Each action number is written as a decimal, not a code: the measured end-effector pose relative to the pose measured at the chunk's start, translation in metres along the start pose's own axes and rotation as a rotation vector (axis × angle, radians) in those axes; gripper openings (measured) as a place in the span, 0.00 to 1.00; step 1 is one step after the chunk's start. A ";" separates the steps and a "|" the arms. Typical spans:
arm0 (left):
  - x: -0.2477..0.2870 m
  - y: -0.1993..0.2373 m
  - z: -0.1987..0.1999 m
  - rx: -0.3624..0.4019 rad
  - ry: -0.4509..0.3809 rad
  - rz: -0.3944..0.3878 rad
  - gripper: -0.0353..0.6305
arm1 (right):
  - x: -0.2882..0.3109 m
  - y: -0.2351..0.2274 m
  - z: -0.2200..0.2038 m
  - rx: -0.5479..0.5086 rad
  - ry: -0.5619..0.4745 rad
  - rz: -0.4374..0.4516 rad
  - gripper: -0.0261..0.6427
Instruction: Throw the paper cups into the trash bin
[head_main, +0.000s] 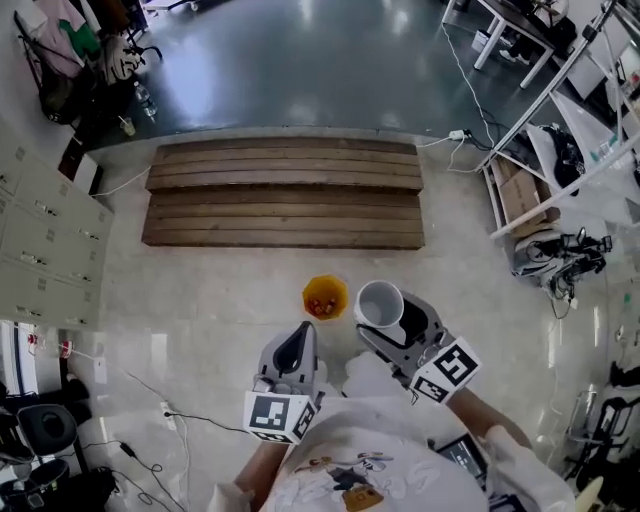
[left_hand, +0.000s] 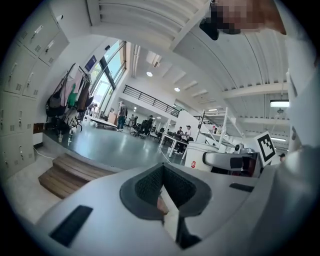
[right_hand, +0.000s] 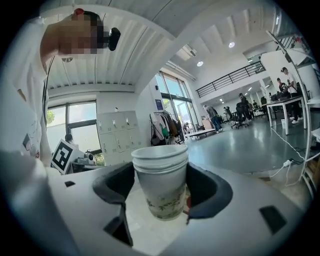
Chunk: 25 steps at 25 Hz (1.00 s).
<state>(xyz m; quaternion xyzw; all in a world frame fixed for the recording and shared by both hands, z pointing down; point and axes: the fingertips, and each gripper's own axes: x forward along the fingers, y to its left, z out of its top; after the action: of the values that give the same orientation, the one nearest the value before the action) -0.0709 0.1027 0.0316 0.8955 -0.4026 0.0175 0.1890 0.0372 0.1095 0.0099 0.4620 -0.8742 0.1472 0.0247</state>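
While the paper cups are not yet in the trash bin, the head view puts us close. The right gripper clamps the nested stack just beside the orange bin on the floor, and the left gripper hangs near with nothing in it. We cannot tell what the small reddish bits inside the bin are. In the left gripper view its jaws meet, empty, and the bin is out of frame. In the right gripper view the pads press the stack's sides. Several rims show, though we cannot count the cups. We judge only the drop remains.
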 end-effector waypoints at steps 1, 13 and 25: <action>0.007 0.002 0.000 -0.005 0.004 0.004 0.06 | 0.004 -0.006 0.000 -0.006 0.011 0.004 0.53; 0.097 0.063 -0.072 -0.047 0.131 0.131 0.06 | 0.077 -0.091 -0.095 -0.082 0.186 0.073 0.53; 0.175 0.148 -0.228 -0.097 0.252 0.268 0.06 | 0.165 -0.173 -0.287 -0.125 0.367 0.215 0.53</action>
<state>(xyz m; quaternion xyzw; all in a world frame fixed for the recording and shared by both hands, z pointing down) -0.0330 -0.0307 0.3234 0.8143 -0.4918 0.1353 0.2771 0.0573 -0.0337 0.3542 0.3291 -0.9067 0.1763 0.1961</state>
